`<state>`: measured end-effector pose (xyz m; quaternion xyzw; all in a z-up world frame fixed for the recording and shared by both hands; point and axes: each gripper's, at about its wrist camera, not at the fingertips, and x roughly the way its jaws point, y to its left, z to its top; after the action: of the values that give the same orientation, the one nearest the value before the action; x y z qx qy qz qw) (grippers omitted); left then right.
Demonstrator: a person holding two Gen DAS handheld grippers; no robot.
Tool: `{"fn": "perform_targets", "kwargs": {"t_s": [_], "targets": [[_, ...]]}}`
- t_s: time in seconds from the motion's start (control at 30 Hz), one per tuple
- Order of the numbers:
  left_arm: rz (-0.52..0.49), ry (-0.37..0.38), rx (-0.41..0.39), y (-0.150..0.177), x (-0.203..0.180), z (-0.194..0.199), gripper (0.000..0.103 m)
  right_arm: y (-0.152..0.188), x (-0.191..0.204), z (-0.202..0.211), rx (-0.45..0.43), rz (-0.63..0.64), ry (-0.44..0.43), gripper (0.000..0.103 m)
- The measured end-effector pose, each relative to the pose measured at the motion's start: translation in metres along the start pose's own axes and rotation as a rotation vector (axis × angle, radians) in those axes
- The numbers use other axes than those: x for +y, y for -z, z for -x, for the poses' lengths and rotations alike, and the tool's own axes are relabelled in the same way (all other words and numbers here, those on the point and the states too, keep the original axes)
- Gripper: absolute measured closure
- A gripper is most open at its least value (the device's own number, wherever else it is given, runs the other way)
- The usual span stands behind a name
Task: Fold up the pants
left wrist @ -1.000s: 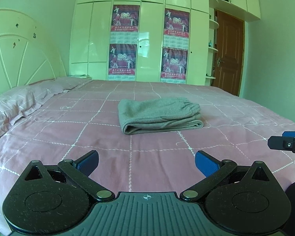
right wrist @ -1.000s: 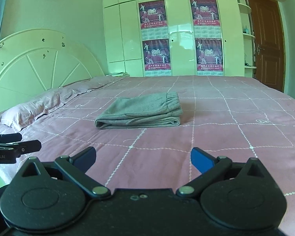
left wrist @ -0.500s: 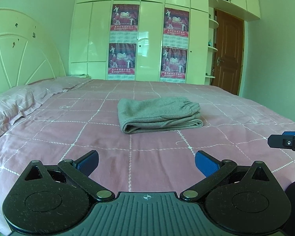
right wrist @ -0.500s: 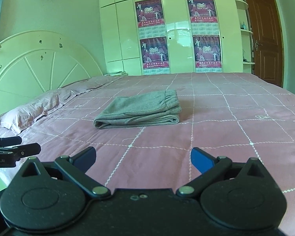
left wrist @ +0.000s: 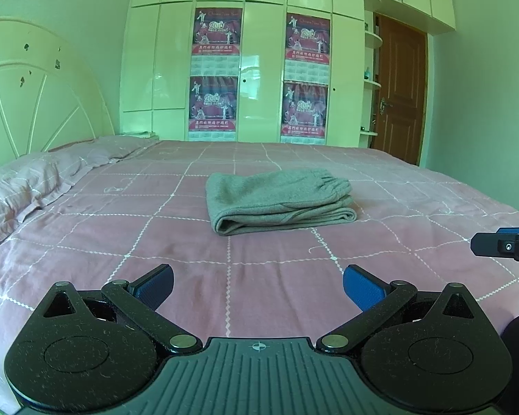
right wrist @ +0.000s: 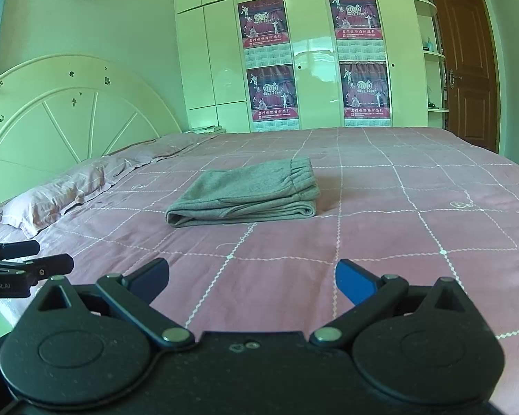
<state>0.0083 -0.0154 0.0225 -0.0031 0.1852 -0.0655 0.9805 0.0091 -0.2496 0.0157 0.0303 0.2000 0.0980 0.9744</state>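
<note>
Folded grey knit pants [left wrist: 280, 202] with a gathered elastic waistband are lying in a flat stack near the middle of the bed, on a pink bedspread with a white stitched grid [left wrist: 121, 242]; the waistband is facing the wardrobe side and the rounded fold edge is facing the cameras, the stack also showing in the right wrist view [right wrist: 245, 199]. The left tool [left wrist: 257, 285], black with blue pads, is hovering low over the near edge of the bed with its jaws spread wide and gripping nothing, well apart from the pants. The right tool [right wrist: 251, 278], of the same make, is likewise standing wide and empty, well short of the stack; its tip is showing at the right edge of the left wrist view [left wrist: 501, 247], and the left tool's tip is showing at the left edge of the right wrist view [right wrist: 27, 266]. Compared with the frames a second ago, the pants are lying in the same shape and place on the bedspread, both tools are keeping the same wide spread, and the views are sitting slightly lower and farther back, so the stack is appearing a little higher in each. A pink pillow [left wrist: 20, 190] is resting at the left by the pale arched wooden headboard [left wrist: 34, 103]. Cream glossy wardrobe doors carrying four red calendar posters [left wrist: 214, 69] are standing behind the bed, with a brown panelled door [left wrist: 401, 103] to the right.
</note>
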Motion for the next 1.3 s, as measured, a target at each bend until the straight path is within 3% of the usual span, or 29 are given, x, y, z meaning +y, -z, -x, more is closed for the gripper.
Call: {"fn": "perform_targets", "kwargs": {"t_s": [1.3], "targets": [[0.003,0.004,-0.017,-0.0007,-0.0007,0.0043,0.0,-0.0009,0.0018,0.0026,-0.001,0.008,-0.005,0.006]]}}
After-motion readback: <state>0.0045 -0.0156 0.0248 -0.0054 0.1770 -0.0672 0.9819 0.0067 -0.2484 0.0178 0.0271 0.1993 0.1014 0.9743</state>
